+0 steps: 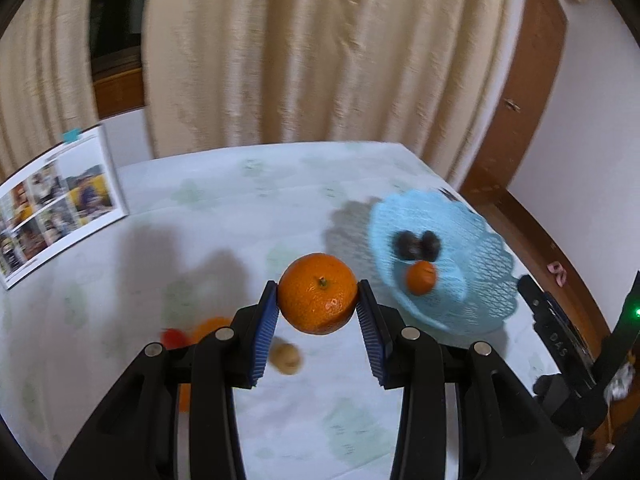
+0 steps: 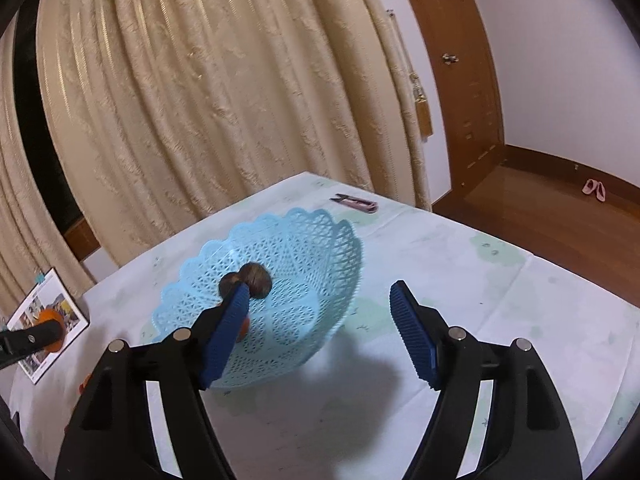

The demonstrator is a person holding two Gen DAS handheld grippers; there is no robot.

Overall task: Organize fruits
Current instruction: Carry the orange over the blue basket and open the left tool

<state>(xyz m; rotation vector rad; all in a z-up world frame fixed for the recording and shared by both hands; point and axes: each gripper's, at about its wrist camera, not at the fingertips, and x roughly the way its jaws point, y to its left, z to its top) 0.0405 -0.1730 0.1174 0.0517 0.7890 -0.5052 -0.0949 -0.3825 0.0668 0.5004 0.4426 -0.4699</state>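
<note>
My left gripper point(image 1: 318, 300) is shut on an orange mandarin point(image 1: 317, 293), held above the table to the left of the light blue lattice basket point(image 1: 472, 292). Inside the basket lie two dark round fruits point(image 1: 416, 245) and a small orange fruit point(image 1: 421, 277). In the right wrist view my right gripper point(image 2: 320, 300) stands open over the basket point(image 2: 304, 264) with nothing between its pads; its left finger point(image 2: 228, 328) covers part of the dark fruits point(image 2: 256, 278). On the table under the left gripper lie a brown fruit point(image 1: 286, 358), a red fruit point(image 1: 173, 338) and an orange fruit point(image 1: 212, 326).
A photo booklet point(image 1: 60, 200) lies at the table's left. Small pink-handled snips point(image 2: 354, 202) lie beyond the basket near the far edge. Curtains hang behind the table. The table's right edge drops to a wooden floor point(image 2: 540, 216). The right gripper's black body point(image 1: 560, 344) shows at the right.
</note>
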